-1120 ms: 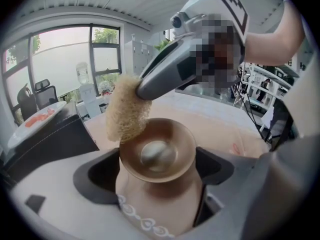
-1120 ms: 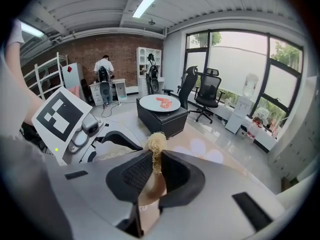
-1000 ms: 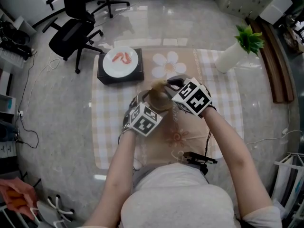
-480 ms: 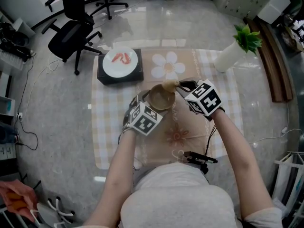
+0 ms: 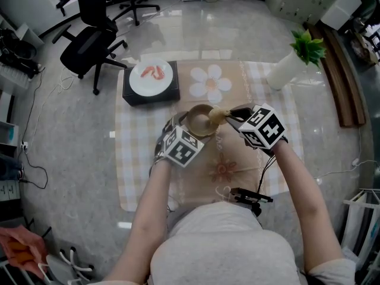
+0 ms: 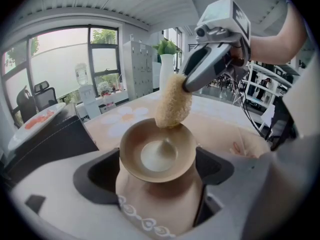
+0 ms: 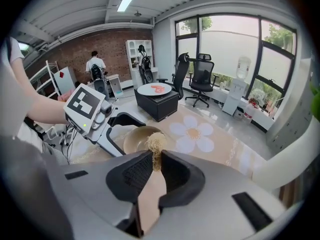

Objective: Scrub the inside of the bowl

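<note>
A tan bowl (image 5: 200, 120) with a pale inner bottom is held off the table, tilted toward the left gripper camera; my left gripper (image 5: 176, 125) is shut on its near rim. The left gripper view shows the bowl (image 6: 158, 151) from inside. A straw-coloured loofah scrubber (image 6: 172, 102) rests its tip on the bowl's far rim. My right gripper (image 5: 233, 113) is shut on the scrubber (image 5: 218, 116), which sticks out toward the bowl. In the right gripper view the scrubber (image 7: 154, 145) hides part of the bowl (image 7: 138, 138).
A checked mat with flower prints (image 5: 208, 82) covers the table. A black box carrying a white plate of shrimp (image 5: 151, 76) stands at the back left. A white vase with a green plant (image 5: 294, 62) is at the back right. Office chairs (image 5: 92, 37) stand beyond the table.
My right gripper has swung rightward and toward me with the scrubber, from over the bowl's centre to its right rim. The left gripper and bowl have barely moved.
</note>
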